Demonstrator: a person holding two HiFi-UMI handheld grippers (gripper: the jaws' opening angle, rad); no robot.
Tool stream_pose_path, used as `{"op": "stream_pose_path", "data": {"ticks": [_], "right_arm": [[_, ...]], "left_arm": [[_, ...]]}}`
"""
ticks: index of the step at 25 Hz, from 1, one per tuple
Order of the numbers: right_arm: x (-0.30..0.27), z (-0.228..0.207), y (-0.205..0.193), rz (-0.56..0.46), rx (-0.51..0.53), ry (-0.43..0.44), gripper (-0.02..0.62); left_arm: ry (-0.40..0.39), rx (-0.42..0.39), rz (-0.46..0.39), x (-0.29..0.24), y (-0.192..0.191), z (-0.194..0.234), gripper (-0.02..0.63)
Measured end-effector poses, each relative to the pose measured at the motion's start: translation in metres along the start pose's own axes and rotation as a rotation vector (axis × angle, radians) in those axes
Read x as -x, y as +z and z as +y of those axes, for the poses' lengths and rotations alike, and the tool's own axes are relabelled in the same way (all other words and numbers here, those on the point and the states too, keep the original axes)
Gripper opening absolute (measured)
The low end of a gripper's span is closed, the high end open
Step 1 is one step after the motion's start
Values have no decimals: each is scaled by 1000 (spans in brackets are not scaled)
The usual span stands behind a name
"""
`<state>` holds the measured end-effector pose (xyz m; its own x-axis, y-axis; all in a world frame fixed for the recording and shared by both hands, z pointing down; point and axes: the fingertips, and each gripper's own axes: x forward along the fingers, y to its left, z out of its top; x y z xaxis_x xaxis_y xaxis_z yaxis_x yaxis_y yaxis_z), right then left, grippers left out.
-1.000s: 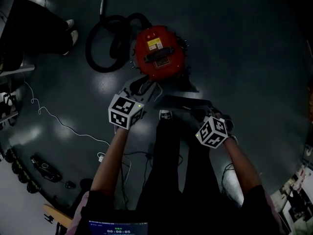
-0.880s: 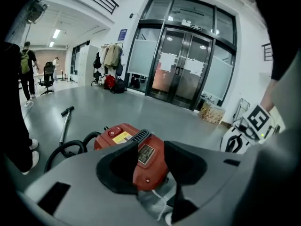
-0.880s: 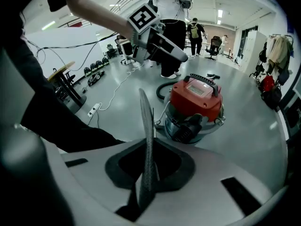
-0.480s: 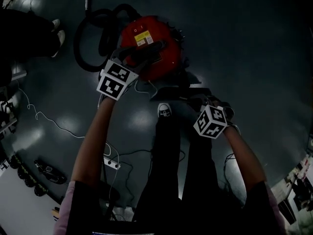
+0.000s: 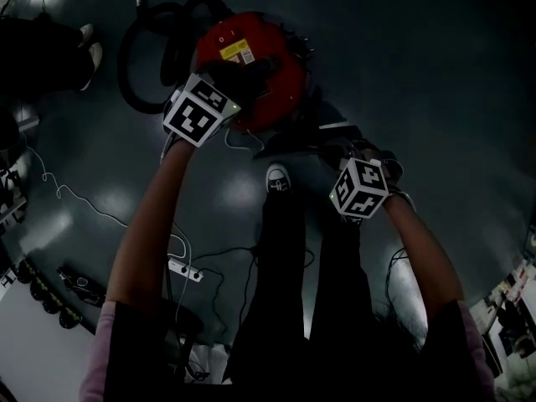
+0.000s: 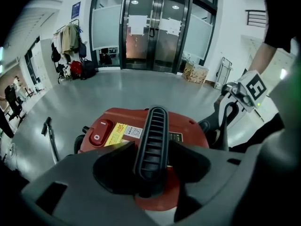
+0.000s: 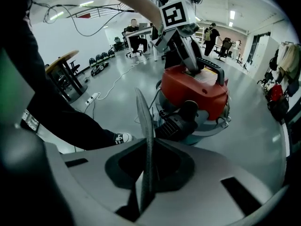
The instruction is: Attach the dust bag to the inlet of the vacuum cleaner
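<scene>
I see a glossy grey floor (image 6: 141, 86) running to dark glass doors (image 6: 153, 29) in white walls (image 6: 225, 36). Left of them stands a coat rack (image 6: 70, 37) with bags (image 6: 82, 68) below it, and boxes (image 6: 195, 72) sit to the right. The right gripper view gives me people at desks (image 7: 143, 31), a round table (image 7: 61, 59) and ceiling lights (image 7: 232, 14)

It was a big work room, like an office or a lab. The floor (image 6: 141, 88) was smooth and grey. There were tall glass doors (image 6: 155, 29) and a rack of coats and bags (image 6: 70, 46). A person (image 7: 134, 37) sat at a desk (image 7: 145, 30). A power strip (image 7: 91, 98) lay on the floor.
</scene>
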<state>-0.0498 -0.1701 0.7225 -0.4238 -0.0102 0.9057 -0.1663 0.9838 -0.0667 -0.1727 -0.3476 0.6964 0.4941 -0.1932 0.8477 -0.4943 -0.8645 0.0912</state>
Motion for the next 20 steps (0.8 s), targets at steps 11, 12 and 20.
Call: {"op": "stream_pose_path", "data": {"ticks": [11,12,20], "right_arm": [[-13,-22,1,-14,-138,-10,41],[-13,-25,0,-19,-183,-12,41],[-17,-38,-4,-96,-662,-37,61]], "left_arm": [[-10,60,-33,-1,4,3,212],[-11,60,-36,-1,4,3,212],[-2,59,-52,0,3,4,212]]}}
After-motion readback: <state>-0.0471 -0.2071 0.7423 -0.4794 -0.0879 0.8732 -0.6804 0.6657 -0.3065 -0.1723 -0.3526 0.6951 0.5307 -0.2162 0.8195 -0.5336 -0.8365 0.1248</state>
